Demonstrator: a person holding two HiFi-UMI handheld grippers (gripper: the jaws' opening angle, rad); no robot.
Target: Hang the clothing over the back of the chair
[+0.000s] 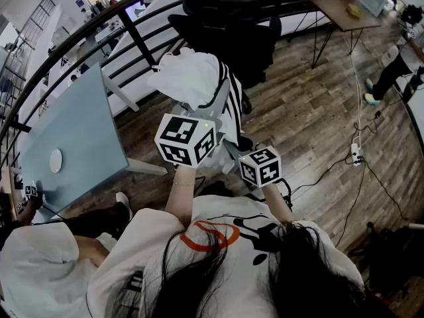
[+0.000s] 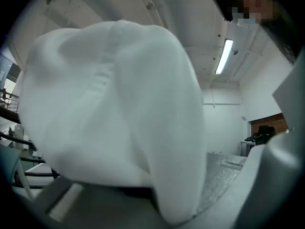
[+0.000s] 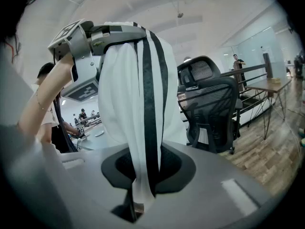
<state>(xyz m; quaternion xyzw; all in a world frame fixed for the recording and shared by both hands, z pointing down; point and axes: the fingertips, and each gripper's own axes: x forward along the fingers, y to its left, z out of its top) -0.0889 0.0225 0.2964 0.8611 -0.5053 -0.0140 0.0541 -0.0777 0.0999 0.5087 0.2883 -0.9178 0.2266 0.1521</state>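
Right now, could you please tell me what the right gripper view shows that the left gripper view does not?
Only the right gripper view shows the black stripes running down the garment, the left gripper holding its top, the right gripper pinching its lower end, and a black office chair behind. Only the left gripper view shows a lit strip light on the ceiling and a plain white bulge of fabric filling most of the frame. Both show the same white garment caught in that gripper's own jaws.
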